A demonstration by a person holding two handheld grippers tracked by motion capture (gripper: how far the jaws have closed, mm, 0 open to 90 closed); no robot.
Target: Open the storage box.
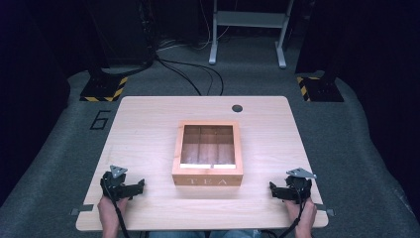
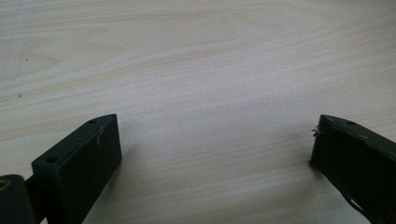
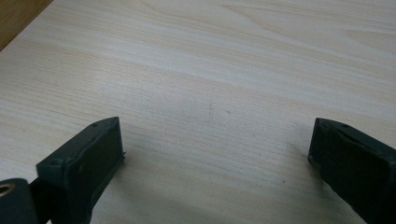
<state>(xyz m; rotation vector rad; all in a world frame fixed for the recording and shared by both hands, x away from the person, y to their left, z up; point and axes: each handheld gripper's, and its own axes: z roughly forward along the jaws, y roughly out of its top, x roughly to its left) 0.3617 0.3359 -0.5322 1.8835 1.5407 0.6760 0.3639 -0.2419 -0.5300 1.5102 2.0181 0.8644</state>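
A wooden tea box (image 1: 208, 153) with a glass lid and "TEA" on its front stands in the middle of the light wooden table (image 1: 148, 124). My left gripper (image 1: 130, 189) rests near the front left edge, held by a hand, well left of the box. In the left gripper view the left gripper (image 2: 215, 140) has its jaws wide apart over bare wood. My right gripper (image 1: 278, 191) rests near the front right edge, right of the box. Its jaws in the right gripper view, right gripper (image 3: 215, 140), also stand open with nothing between them.
A round cable hole (image 1: 237, 108) sits near the table's far edge. Beyond the table are grey carpet, cables (image 1: 193, 74), a white stand (image 1: 247, 29) and two hazard-striped bases (image 1: 104, 89). A corner of the box (image 3: 18, 14) shows in the right gripper view.
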